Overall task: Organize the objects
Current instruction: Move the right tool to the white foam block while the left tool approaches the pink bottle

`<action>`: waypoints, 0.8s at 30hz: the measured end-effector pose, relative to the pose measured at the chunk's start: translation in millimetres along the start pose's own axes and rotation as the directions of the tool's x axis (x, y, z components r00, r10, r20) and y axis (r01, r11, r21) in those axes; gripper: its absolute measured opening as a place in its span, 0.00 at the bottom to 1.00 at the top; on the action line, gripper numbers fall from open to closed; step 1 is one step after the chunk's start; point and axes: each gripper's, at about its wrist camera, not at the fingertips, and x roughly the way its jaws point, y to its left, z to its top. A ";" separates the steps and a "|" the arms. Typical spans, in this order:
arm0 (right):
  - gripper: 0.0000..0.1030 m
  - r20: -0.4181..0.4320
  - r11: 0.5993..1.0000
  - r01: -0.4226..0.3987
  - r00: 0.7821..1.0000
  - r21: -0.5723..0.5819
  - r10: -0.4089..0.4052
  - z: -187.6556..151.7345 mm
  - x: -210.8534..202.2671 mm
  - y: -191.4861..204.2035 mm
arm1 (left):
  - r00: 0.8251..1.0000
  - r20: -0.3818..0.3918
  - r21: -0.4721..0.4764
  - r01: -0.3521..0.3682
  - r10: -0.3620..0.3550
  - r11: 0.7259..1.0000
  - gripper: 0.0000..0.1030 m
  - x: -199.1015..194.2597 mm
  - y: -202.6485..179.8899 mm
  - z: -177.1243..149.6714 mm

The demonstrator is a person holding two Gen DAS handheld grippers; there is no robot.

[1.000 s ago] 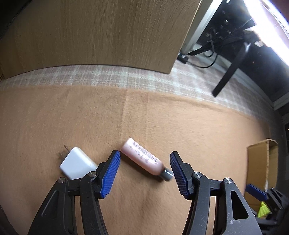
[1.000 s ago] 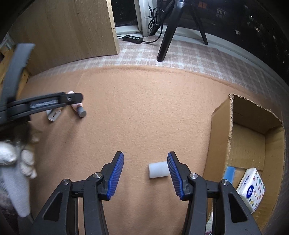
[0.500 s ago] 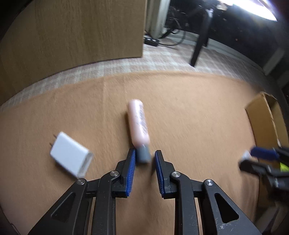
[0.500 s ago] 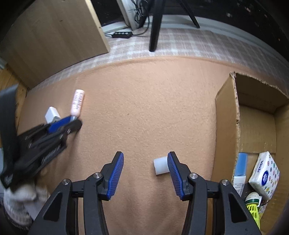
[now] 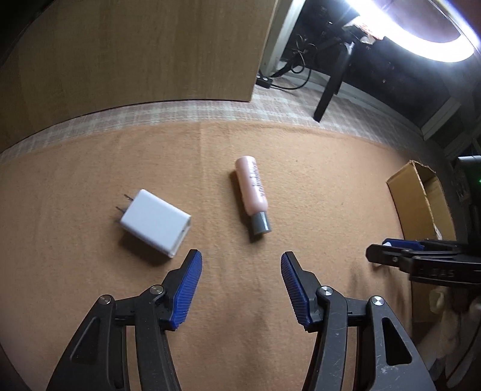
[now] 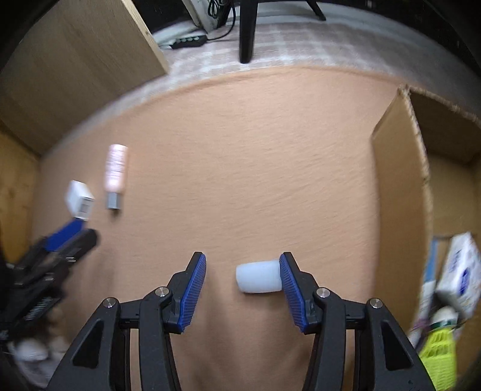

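Two hand-held grippers hang over a tan cloth (image 5: pixel 270 156) spread on the floor, with small household items scattered between them. The left gripper (image 5: pixel 241 264) has its blue-padded jaws opening over bare cloth, nothing between them; just beyond its tips lie a pink bottle with a grey cap (image 5: pixel 252 192) and, to its left, a white plug-in charger (image 5: pixel 154 222) with its prongs pointing away. The right gripper (image 6: pixel 243 269) is parted too, gripping nothing — a small white cylinder (image 6: pixel 258 276) lies on its side between the jaws, its end right against the right-hand pad, the other pad well clear of it. Only the right wrist view looks into the open cardboard box (image 6: pixel 399 168) at the cloth's right edge, where a patterned tissue pack (image 6: pixel 461 267) and a yellow-green shuttlecock (image 6: pixel 440 346) sit, blurred, in the near corner; the left wrist view catches only the box's outer wall and rim. The left view alone takes in a bright ring light (image 5: pixel 421 36) at the top right. Both views show a wooden panel (image 5: pixel 135 51) standing beyond the cloth, a checked mat along its far edge, and a black tripod leg (image 6: pixel 248 27) near a power strip (image 6: pixel 189 40). Each camera also sees the other gripper at the frame's edge.
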 end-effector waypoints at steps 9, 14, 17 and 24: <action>0.46 0.031 0.996 0.086 0.996 -0.039 -0.084 -6.7 1.4 1.1 | 1.000 -0.003 -0.002 -0.005 0.005 1.000 0.57 12.6 -4.9 16.6; 0.46 0.026 0.989 0.123 0.992 -0.083 -0.121 -10.1 8.2 6.1 | 0.999 -0.011 -0.031 -0.037 0.036 0.999 0.57 27.6 -7.1 30.8; 0.45 0.035 0.984 0.146 0.989 -0.101 -0.143 -11.7 8.6 9.8 | 0.999 -0.022 -0.051 -0.049 0.048 0.997 0.56 36.8 -6.1 39.0; 0.25 0.044 0.980 0.158 0.987 -0.118 -0.154 -12.5 7.5 7.3 | 0.995 -0.018 -0.040 -0.099 0.098 0.994 0.42 48.9 -8.1 47.7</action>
